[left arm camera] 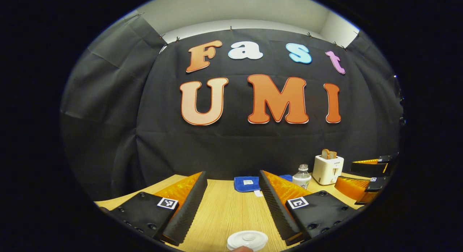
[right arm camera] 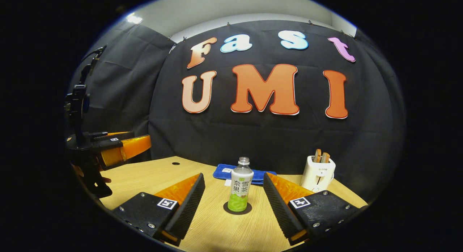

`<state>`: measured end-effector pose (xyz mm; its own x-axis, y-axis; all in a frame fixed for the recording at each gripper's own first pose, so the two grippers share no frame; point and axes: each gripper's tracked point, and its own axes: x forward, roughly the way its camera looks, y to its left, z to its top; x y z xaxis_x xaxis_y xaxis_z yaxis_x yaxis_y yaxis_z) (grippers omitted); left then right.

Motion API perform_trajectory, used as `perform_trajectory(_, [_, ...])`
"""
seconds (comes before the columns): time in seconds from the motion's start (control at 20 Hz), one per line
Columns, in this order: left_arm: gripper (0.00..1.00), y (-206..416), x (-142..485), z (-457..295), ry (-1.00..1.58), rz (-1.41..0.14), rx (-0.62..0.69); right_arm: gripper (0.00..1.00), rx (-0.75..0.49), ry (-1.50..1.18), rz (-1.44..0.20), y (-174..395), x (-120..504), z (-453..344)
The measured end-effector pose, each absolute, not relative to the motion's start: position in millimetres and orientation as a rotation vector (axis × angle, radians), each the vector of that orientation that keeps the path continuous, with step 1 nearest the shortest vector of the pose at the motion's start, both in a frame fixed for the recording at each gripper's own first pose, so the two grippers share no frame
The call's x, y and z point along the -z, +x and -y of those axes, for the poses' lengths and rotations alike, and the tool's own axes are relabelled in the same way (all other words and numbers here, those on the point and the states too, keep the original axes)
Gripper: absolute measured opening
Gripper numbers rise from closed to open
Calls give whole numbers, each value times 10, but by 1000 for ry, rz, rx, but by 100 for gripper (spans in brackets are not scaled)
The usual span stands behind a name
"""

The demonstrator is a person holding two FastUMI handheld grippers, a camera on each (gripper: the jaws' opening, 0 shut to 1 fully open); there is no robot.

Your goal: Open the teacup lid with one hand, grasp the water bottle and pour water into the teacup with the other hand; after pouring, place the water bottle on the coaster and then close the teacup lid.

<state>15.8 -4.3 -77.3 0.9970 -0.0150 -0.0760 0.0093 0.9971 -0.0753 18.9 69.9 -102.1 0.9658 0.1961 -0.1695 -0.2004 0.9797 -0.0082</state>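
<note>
White teacup lid [left arm camera: 247, 240] sits low in the left gripper view, on the wood table [left arm camera: 224, 208], between the fingers of the left gripper [left arm camera: 233, 197], which are spread wide & hold nothing. Water bottle [left arm camera: 301, 176] stands far off, w/ a toaster [left arm camera: 327, 168] beside it.

Right gripper view: right gripper [right arm camera: 234, 199] also spread wide, holding nothing. Bottle [right arm camera: 240, 190] stands upright on the dark coaster [right arm camera: 227, 209], between the fingers, not touching. Blue cloth [right arm camera: 226, 172] lies behind.

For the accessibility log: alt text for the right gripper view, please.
Open right tongs frame a water bottle standing upright on a dark coaster on a wooden table. Behind lie a blue cloth and a toaster holding bread; the left tongs hover far left.
</note>
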Motion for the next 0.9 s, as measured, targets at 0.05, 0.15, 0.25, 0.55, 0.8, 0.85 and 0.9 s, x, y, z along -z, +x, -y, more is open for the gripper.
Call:
perform_trajectory(0.05, [92,167,770,24,-79,-77,10,97,-194,-28,-166,196,1002,-691])
perform_trajectory(0.15, [94,180,770,-14,-84,-83,11,97,-185,-36,-160,201,956,-674])
perform_trajectory(0.25, [94,203,760,-36,-86,-88,12,97,-178,-40,-148,224,914,-667])
perform_trajectory(0.55, [94,260,731,-10,-82,-100,24,97,-164,-32,-143,261,837,-625])
perform_trajectory(0.8, [92,257,709,13,-81,-97,32,97,-156,-23,-144,264,842,-578])
perform_trajectory(0.85, [92,248,713,5,-81,-97,30,97,-153,-24,-144,259,834,-568])
perform_trajectory(0.9, [94,248,704,-5,-83,-96,29,97,-150,-24,-143,259,833,-560])
